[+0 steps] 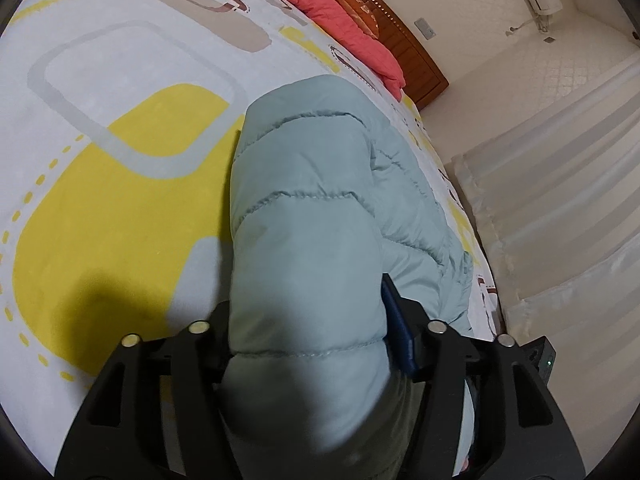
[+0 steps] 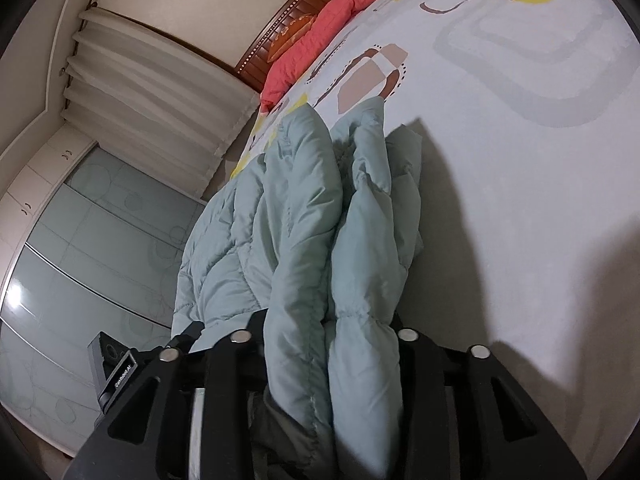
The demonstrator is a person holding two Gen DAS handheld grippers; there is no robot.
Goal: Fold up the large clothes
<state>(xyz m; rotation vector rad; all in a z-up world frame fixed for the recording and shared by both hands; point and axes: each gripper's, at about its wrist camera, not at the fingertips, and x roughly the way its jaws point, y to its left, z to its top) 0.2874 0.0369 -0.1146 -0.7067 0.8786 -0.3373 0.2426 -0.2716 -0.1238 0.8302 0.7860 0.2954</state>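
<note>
A pale green quilted puffer jacket (image 1: 308,216) lies on the bed and fills the middle of the left wrist view. My left gripper (image 1: 308,320) is shut on a thick padded fold of it; only the blue pad of one finger (image 1: 394,320) shows. In the right wrist view the same jacket (image 2: 304,216) hangs in bunched folds near the bed's edge. My right gripper (image 2: 332,328) is shut on a gathered fold of it, and the fabric hides the fingertips.
The bed has a white cover (image 1: 120,120) with yellow, grey and brown shapes. A coral pillow (image 1: 344,24) and wooden headboard (image 1: 404,40) are at the far end. White curtains (image 2: 160,92) and a glass-fronted wardrobe (image 2: 80,260) stand beside the bed.
</note>
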